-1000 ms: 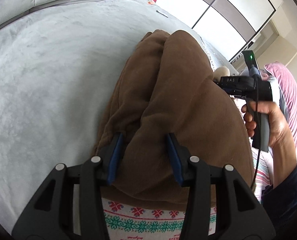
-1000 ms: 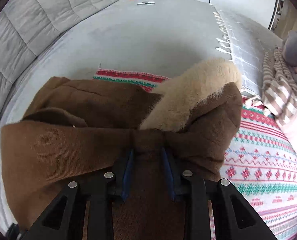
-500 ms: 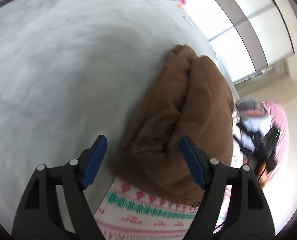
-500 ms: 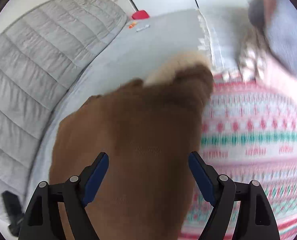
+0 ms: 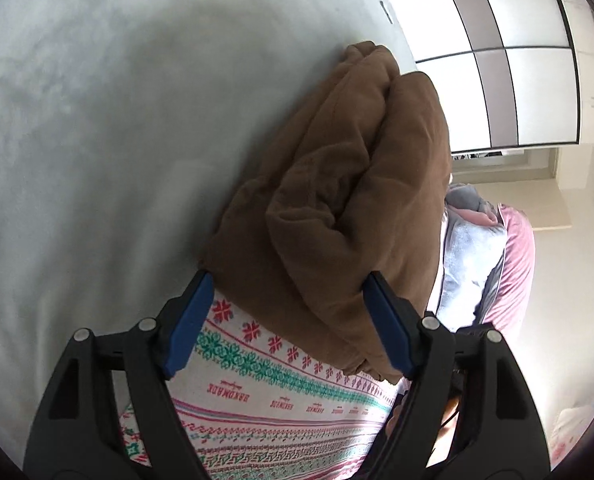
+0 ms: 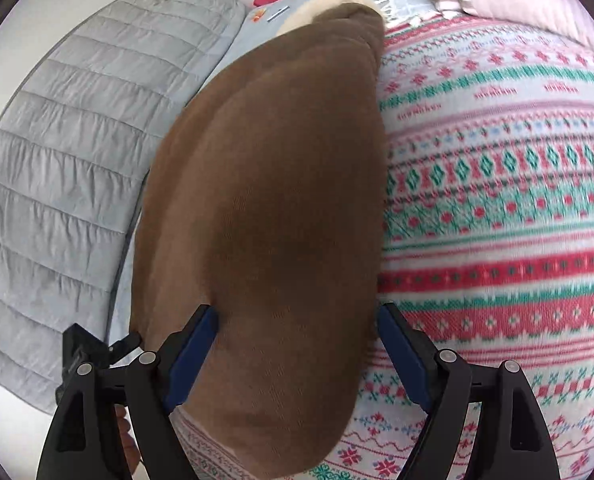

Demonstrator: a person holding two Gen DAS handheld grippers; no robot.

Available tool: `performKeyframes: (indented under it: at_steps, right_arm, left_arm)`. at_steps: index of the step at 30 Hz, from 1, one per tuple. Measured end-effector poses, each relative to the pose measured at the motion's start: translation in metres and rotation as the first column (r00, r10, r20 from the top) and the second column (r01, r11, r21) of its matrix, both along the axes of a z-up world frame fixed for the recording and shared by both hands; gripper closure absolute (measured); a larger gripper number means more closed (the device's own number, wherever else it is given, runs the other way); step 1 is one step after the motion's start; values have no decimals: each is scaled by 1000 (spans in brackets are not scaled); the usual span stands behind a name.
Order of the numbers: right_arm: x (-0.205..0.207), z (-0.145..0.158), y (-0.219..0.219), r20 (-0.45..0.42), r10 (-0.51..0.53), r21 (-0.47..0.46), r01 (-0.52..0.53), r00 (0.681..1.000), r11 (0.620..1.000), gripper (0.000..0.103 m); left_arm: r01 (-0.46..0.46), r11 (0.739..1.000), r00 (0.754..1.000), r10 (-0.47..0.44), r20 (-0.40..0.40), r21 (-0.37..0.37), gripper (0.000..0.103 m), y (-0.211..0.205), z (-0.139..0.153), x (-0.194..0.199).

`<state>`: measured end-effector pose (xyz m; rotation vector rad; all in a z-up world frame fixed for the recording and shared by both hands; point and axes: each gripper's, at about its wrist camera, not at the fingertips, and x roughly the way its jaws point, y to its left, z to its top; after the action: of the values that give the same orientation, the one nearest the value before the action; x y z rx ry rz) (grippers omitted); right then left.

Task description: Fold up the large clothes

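Both grippers stood wide apart over a folded brown garment (image 6: pixel 265 208) on a bed: the left gripper (image 5: pixel 287 320), its jaws opening with a corner of the bundle between them but unpressed, and the right gripper (image 6: pixel 297 354), open astride the bundle's near end without clamping it. The garment lay in a thick fold, partly on a patterned red-and-green blanket (image 6: pixel 497 200) and partly on the grey bedspread (image 5: pixel 97 140), its pale fur trim (image 6: pixel 329 4) poking out at the far end. With nothing pinning it, the bulky fold looked liable to spring loose or slump toward the grey side. A jaw drawn back carelessly could have snagged the top layer and dragged it open. More clothing (image 5: pixel 469 256) lay just beside the bundle in the left view.
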<state>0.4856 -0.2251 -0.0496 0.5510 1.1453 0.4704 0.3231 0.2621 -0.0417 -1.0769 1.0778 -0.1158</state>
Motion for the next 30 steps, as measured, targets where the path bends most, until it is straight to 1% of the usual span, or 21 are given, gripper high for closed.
performKeyframes:
  at_steps: [1, 3, 5, 10, 14, 15, 17, 18, 20, 22, 24, 25, 26, 27, 29, 30]
  right_arm:
    - [-1, -3, -2, -2, -12, 16, 12, 1000, 1000, 18]
    - [-4, -8, -7, -13, -30, 45, 31, 999, 999, 17]
    - [-7, -12, -11, -21, -41, 74, 43, 999, 996, 17]
    - [-22, -21, -19, 11, -68, 88, 67, 998, 994, 14]
    - [-24, -34, -25, -18, -92, 155, 93, 996, 984, 11]
    - [-21, -36, -24, -14, -92, 159, 94, 996, 983, 10]
    - [-22, -36, -23, 7, -86, 149, 84, 996, 985, 10]
    - [-23, -36, -25, 16, -84, 144, 81, 996, 986, 10]
    - [-20, -35, -18, 15, -82, 153, 79, 996, 985, 10]
    - [-21, -37, -22, 11, -85, 172, 82, 996, 982, 10]
    - [-23, -38, -24, 19, -93, 176, 88, 995, 980, 10]
    - [-24, -39, -25, 25, -94, 178, 88, 995, 980, 10]
    - [-25, -40, -26, 30, -93, 178, 87, 995, 980, 10]
    - [-27, -41, -28, 34, -93, 177, 86, 995, 980, 10]
    - [-27, -41, -27, 37, -93, 177, 85, 995, 981, 10]
    - [-27, -41, -27, 37, -92, 178, 84, 995, 980, 10]
  left_arm:
    - [-3, 1000, 1000, 3, 8, -4, 23, -1, 1, 1]
    - [2, 1000, 1000, -2, 26, 0, 18, -2, -1, 6]
    - [14, 1000, 1000, -14, 12, 25, 13, -5, -6, 10]
    - [3, 1000, 1000, -3, 3, 4, 10, -4, -11, 9]
    - [-15, 1000, 999, 15, 32, 18, 9, -6, -12, 16]
    - [-26, 999, 999, 25, 47, 27, 21, -6, -10, 17]
    - [-39, 998, 996, 35, 85, 55, 38, -9, -2, 17]
    - [-40, 997, 994, 33, 99, 72, 44, -10, 3, 15]
    - [-38, 992, 991, 23, 130, 118, 49, -15, 15, 13]
    - [-44, 991, 987, 24, 162, 124, 52, -18, 24, 11]
    - [-40, 989, 984, 14, 177, 140, 52, -16, 26, 11]
    - [-39, 989, 985, 15, 171, 143, 51, -15, 23, 11]
    - [-43, 990, 987, 21, 161, 134, 47, -14, 19, 12]
    - [-51, 993, 989, 36, 145, 103, 40, -10, 11, 13]
    - [-66, 998, 989, 63, 136, 19, 34, -3, -4, 13]
    - [-74, 997, 988, 74, 135, -7, 30, -1, -9, 14]
